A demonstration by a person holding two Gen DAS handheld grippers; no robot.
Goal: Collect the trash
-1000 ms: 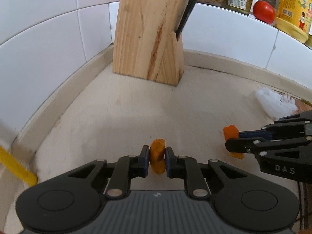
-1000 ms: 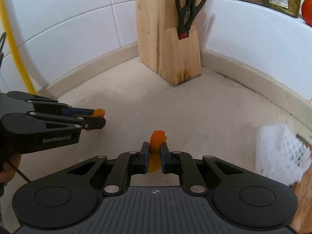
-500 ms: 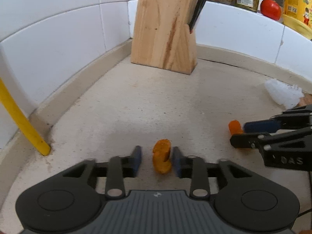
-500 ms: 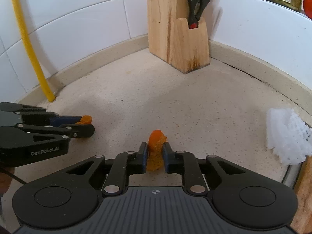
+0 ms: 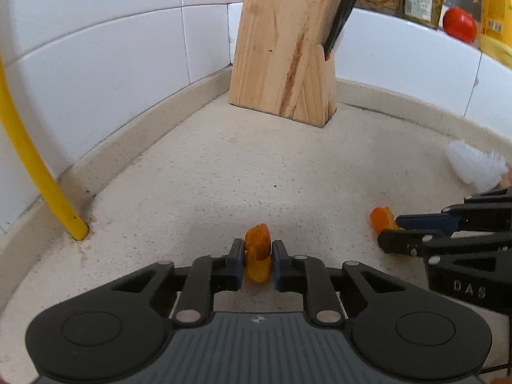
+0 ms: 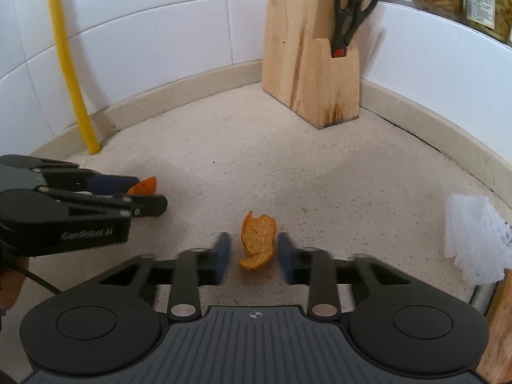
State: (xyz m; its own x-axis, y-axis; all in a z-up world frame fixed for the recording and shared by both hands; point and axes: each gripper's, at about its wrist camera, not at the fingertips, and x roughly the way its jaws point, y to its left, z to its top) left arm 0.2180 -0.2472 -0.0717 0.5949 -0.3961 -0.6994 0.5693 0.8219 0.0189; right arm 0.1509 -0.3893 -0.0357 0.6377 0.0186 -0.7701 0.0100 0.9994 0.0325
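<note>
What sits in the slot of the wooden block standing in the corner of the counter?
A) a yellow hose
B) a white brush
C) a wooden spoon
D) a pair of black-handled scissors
D: the right wrist view shows the black-handled scissors pushed point-down into the wooden block.

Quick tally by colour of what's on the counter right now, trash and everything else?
Orange peel pieces: 2, one between the left tongs, one between the right tongs
White foam net: 1
Wooden knife block: 1
Yellow hose: 1
Total: 5
</note>
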